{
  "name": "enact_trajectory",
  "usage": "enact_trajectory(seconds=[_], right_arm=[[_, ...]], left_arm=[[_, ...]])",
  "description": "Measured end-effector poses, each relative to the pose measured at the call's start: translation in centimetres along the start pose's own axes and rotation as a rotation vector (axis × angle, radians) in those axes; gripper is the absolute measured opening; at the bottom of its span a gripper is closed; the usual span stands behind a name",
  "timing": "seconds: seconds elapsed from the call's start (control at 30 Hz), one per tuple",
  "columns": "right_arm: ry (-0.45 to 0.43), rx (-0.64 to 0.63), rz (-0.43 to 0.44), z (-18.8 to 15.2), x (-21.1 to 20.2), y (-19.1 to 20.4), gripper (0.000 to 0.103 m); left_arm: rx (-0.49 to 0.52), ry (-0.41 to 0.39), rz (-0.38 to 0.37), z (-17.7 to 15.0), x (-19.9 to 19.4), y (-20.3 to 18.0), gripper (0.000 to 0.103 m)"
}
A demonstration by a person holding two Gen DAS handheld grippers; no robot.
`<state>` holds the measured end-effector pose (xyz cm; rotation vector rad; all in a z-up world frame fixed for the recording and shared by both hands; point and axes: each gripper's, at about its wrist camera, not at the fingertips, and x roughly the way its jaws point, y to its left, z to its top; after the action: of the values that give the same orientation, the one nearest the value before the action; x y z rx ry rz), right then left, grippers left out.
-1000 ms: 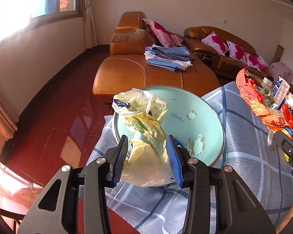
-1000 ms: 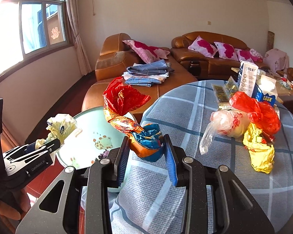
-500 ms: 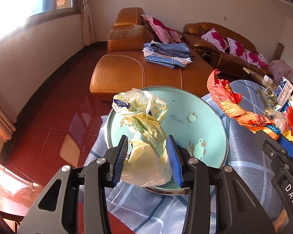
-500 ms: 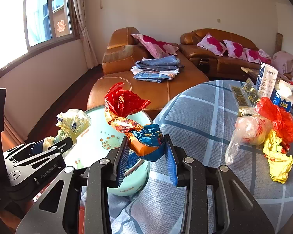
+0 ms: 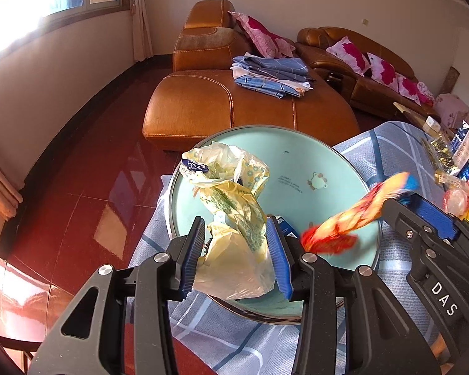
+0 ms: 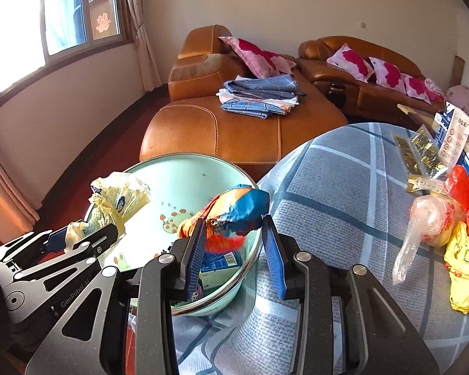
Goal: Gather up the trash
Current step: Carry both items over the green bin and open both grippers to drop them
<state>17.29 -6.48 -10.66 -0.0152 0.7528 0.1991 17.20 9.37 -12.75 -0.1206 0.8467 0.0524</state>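
Observation:
A pale green basin [image 5: 309, 162] with cartoon prints stands at the table's left edge; it also shows in the right wrist view [image 6: 184, 181]. My left gripper [image 5: 237, 250] is shut on a crumpled yellow plastic bag [image 5: 231, 212] over the basin's near rim. My right gripper [image 6: 234, 250] is open over the basin. A red, orange and blue snack wrapper [image 6: 234, 215] is blurred between its fingers, dropping toward the basin; it also shows in the left wrist view [image 5: 353, 218]. A small blue-and-white carton [image 6: 217, 265] lies in the basin.
A grey-blue checked cloth [image 6: 344, 187] covers the round table. More trash lies at the right: a clear bag [image 6: 428, 225], a yellow wrapper [image 6: 462, 268], a red bag [image 6: 466, 193], cartons [image 6: 456, 131]. An orange leather sofa [image 5: 234, 106] with folded cloths stands behind.
My right gripper moved left over the basin and opened; the snack wrapper has left its grip and is falling. My left gripper keeps holding the yellow bag over the basin.

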Motion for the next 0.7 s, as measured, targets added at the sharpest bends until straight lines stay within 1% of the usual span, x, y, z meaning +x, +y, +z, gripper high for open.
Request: enact_trajectory(seconds=[0.17, 0.4, 0.43, 0.47, 0.53, 0.6, 0.63, 0.7], right_arm=[[-0.008, 0.032, 0.019, 0.1, -0.1, -0.5, 0.038], [-0.031, 0.066, 0.007, -0.1, -1.6, -1.5, 0.038], [-0.034, 0.075, 0.004, -0.3, -1.9, -1.7, 0.038], [-0.038, 0.081, 0.001, -0.5, -2.2, -1.9, 0.038], [-0.043, 0.098, -0.007, -0.9, -2.7, -2.4, 0.044], [-0.048, 0.116, -0.017, -1.2, -3.2, -3.0, 0.054], [-0.050, 0.125, -0.019, -1.4, -3.4, -3.2, 0.056], [-0.057, 0.146, -0.023, -1.8, -3.9, -3.8, 0.067]], left_arm=[[0.004, 0.009, -0.005, 0.1, 0.4, 0.0, 0.041], [0.028, 0.002, -0.017, 0.0, 0.2, -0.7, 0.042], [0.029, 0.006, -0.016, -0.1, 0.2, -0.8, 0.049], [0.027, 0.004, -0.008, -0.1, 0.1, -0.8, 0.062], [0.030, -0.012, 0.011, -0.2, -0.1, -0.8, 0.068], [0.040, -0.018, 0.021, -0.1, -0.4, -1.1, 0.071], [0.041, -0.023, 0.025, -0.1, -0.6, -1.2, 0.074], [0.044, -0.038, 0.036, -0.1, -1.1, -1.5, 0.079]])
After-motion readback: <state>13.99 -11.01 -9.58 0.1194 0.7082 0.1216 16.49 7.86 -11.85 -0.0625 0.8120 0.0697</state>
